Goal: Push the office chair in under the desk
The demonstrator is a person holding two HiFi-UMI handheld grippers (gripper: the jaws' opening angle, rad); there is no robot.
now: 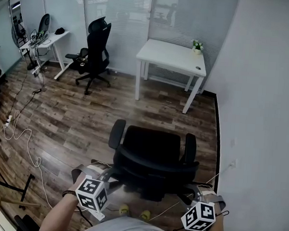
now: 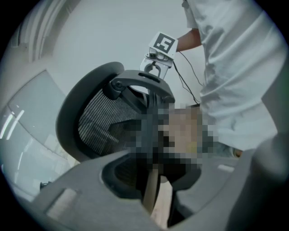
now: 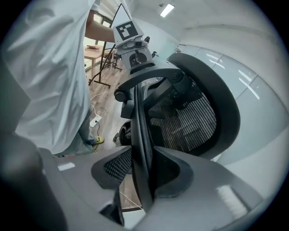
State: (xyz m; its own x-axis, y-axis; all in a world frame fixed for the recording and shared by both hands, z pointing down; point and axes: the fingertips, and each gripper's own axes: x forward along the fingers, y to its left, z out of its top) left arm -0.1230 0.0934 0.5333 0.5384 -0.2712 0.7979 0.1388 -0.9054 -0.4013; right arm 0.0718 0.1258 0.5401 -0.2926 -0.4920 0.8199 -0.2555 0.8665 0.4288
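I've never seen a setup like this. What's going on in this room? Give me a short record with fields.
Floor: brown wood-plank floor
Chair: black mesh office chair, right in front of the person
Desk: white rectangular desk by the far wall, with a small potted plant on its corner
Right claw: closed on the chair's backrest rim
Left claw: around the same rim; firm grip unclear
Stage: chair not yet under the desk
Also: second black office chair farther left

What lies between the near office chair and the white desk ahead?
Only bare wood floor separates the office chair and the desk, shown in the head view.
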